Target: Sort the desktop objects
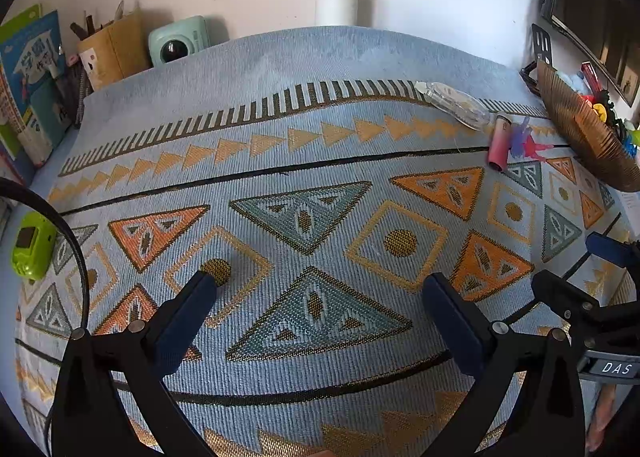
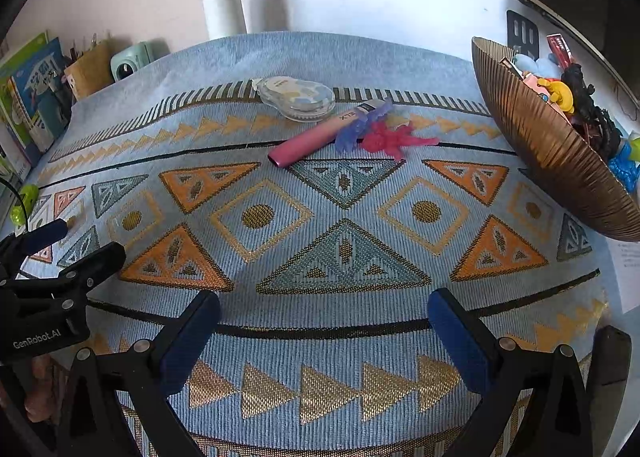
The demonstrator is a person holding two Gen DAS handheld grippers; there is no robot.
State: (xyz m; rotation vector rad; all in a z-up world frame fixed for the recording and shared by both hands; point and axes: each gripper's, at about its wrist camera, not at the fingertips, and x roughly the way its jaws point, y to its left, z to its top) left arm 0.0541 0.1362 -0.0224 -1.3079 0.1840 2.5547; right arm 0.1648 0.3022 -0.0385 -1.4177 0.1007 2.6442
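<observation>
Patterned tablecloth (image 2: 320,57); toy-filled bronze bowl (image 2: 532,145)

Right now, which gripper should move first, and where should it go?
Probably the right gripper, forward to the pink tube-shaped stick. Both grippers are open and hold nothing, with the left gripper farther away. The stick lies loose on the blue patterned cloth, touching the purple and red toy figures, near the ribbed bronze bowl holding other toys.
</observation>
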